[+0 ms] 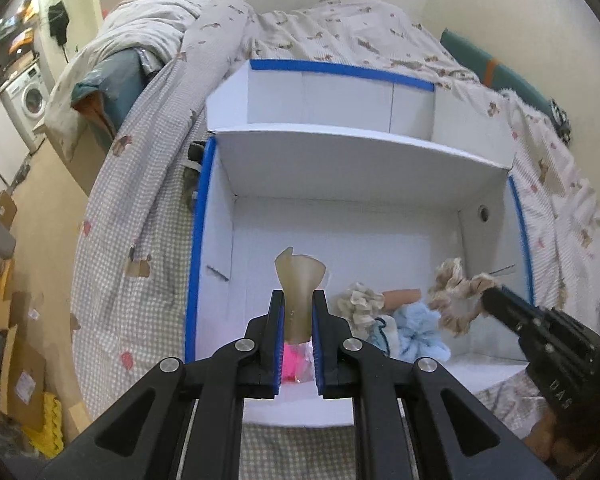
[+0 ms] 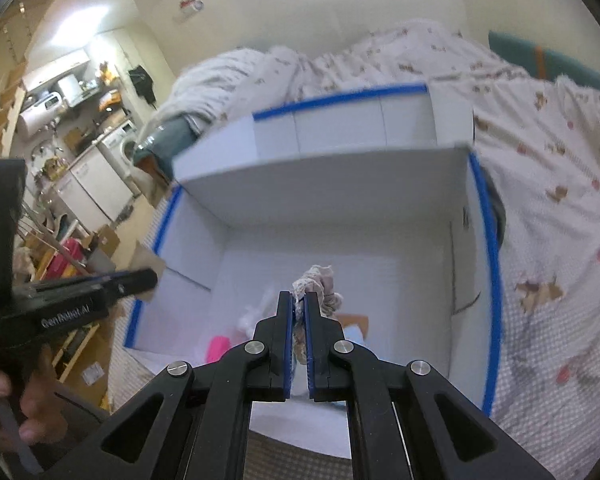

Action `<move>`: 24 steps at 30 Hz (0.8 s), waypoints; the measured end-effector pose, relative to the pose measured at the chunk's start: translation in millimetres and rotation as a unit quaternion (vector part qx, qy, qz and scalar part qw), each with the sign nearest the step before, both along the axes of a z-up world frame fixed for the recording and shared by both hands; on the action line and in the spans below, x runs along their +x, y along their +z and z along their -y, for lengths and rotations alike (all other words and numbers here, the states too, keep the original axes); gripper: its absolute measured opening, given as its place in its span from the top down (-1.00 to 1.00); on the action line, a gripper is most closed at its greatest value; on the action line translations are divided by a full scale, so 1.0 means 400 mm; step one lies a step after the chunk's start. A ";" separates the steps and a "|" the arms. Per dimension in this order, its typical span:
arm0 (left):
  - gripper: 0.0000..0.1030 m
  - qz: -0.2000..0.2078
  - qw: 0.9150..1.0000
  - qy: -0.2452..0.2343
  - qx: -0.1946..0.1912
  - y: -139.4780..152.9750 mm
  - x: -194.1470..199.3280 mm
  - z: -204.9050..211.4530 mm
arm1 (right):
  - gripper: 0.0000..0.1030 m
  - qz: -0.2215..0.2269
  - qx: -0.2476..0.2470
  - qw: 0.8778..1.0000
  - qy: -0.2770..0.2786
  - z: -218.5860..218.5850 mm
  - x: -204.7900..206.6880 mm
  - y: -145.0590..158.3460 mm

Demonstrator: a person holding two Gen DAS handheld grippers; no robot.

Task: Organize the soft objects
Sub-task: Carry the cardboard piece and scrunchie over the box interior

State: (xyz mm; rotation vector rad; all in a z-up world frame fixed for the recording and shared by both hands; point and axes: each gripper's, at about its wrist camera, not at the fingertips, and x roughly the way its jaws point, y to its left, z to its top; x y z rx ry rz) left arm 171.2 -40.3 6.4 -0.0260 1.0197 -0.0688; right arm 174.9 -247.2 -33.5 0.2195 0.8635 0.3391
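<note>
Two compartments make up the white box [image 1: 364, 152] on the bed [image 1: 140, 216]: the far one looks bare, while the near one has every soft item in view, so the sorting reads as barely begun. On the near floor lie a light blue scrunchie [image 1: 418, 330], a cream scrunchie [image 1: 358, 302], a tan piece [image 1: 400, 296] partly hidden behind them, and something bright pink [image 1: 294, 364] (too hidden to name). Both tools are loaded over this near section. The right gripper [image 2: 299, 300] is clenched on a beige scrunchie [image 1: 454, 286], which dangles clear of the pile. The left gripper [image 1: 298, 300] is pinched tight on a translucent tan soft piece [image 1: 300, 276], upright between its pads. Each probably still needs carrying to the far compartment.
</note>
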 end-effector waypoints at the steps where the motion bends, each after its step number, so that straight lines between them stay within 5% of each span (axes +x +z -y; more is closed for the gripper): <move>1: 0.79 -0.001 1.000 -0.002 0.007 -0.010 0.008 0.007 | 0.86 -0.011 -0.002 1.000 -0.001 -0.001 0.005 -0.013; 13: 0.78 -0.022 0.998 -0.019 0.049 -0.178 0.090 0.047 | 0.86 -0.109 -0.062 0.992 0.005 -0.029 0.047 -0.149; 24: 0.73 -0.027 0.997 -0.036 0.054 -0.218 0.091 0.070 | 0.85 -0.138 -0.055 0.989 -0.001 -0.039 0.068 -0.189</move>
